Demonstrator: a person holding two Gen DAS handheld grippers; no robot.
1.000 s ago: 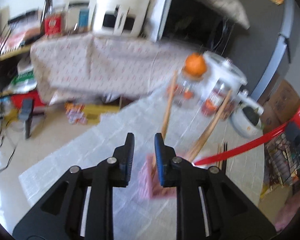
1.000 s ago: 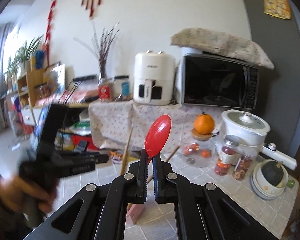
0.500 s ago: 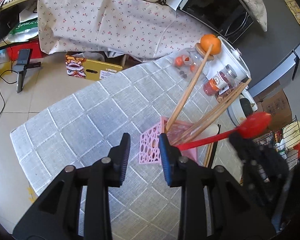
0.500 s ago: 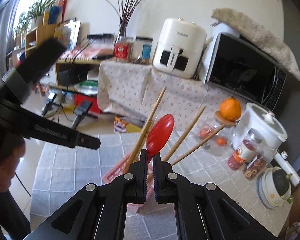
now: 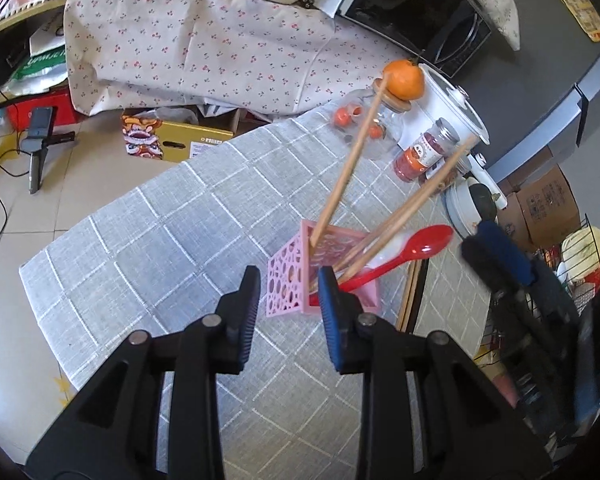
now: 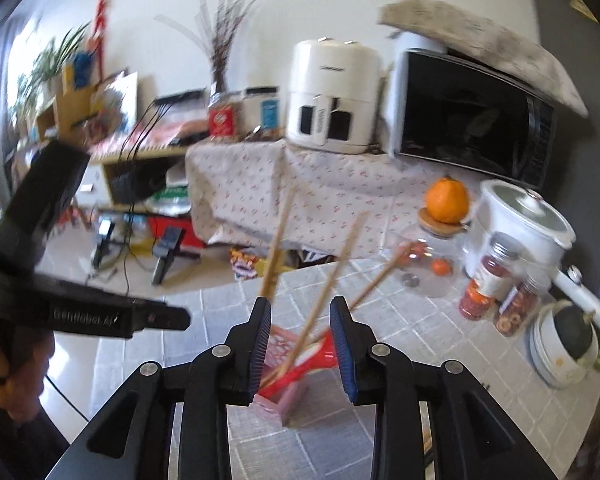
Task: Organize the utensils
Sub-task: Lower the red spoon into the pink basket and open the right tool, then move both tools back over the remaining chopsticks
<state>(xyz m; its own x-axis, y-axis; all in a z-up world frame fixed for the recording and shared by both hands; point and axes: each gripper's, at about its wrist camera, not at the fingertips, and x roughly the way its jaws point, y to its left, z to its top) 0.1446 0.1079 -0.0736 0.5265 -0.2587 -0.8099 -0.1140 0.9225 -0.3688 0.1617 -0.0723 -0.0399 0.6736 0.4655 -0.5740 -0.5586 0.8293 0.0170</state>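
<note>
Left wrist view: red spoon leans in pink holder beside chopsticks, near the table's far-right edge. Left gripper parted, empty; right gripper opening, spoon unclamped between its jaws.

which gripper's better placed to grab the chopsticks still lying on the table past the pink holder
Right, probably. The loose chopsticks lie beyond the pink holder, on the right gripper's side. Its jaws are opening, with the red spoon already in the holder. The left gripper would have to cross the holder.
</note>
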